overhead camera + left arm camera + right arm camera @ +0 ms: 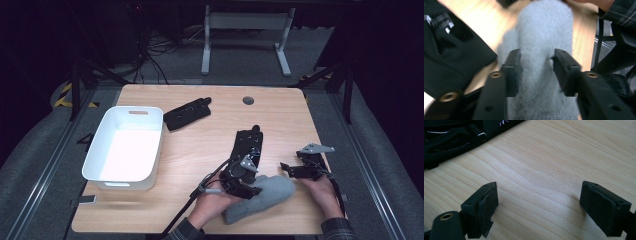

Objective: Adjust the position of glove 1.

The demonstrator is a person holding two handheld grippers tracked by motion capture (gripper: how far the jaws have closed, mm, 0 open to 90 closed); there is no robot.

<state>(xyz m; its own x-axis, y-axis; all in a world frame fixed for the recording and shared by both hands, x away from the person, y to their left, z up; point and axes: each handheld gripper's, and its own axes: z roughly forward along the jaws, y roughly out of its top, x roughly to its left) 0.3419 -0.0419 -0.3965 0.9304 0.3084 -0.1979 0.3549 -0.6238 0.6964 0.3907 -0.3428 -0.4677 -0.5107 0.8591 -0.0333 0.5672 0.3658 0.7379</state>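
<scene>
Right between the jaws of our left gripper (pixel 535 72) sits a fluffy grey slipper (pixel 544 37). The jaws stand on both sides of it and touch the fur, but they are part way apart, and we cannot tell if they squeeze it (the fur hides the pads). Just past the jaws, the slipper runs on over the wooden table (pixel 484 15). To one side of the jaws lies a black sandal (pixel 446 57), very near the slipper.

Our right gripper (pixel 537 205) has its jaws wide apart with bare wood between them. Far past its jaws lies that black sandal (pixel 456 137).

Farther off on the table sit another black sandal (pixel 187 113) and a white bin (pixel 127 145).
</scene>
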